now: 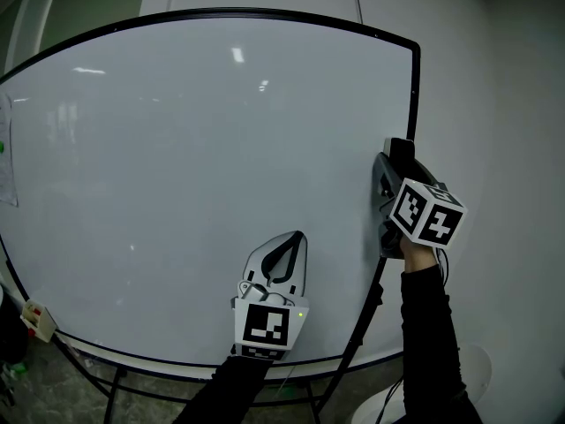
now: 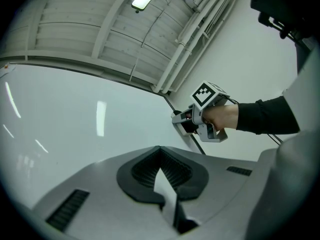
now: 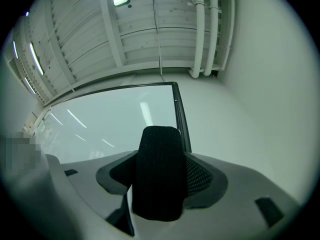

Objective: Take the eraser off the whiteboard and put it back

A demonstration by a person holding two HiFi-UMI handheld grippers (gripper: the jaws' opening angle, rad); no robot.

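Observation:
The whiteboard (image 1: 177,166) fills the head view, its surface blank inside a black frame (image 1: 415,95). A black felt eraser (image 3: 159,171) stands upright between the jaws of my right gripper (image 1: 393,162), which is shut on it. In the head view the eraser (image 1: 403,148) is at the board's right edge, about mid-height; whether it touches the board I cannot tell. My left gripper (image 1: 296,238) is low in front of the board's lower middle, pointing up, shut and holding nothing. The left gripper view shows the right gripper (image 2: 185,121) held by a hand beside the frame.
A sheet of paper (image 1: 7,157) hangs at the board's left edge. A small holder (image 1: 35,318) sits at the lower left corner. Black stand legs (image 1: 353,352) run below the board. A plain wall (image 1: 503,104) lies to the right.

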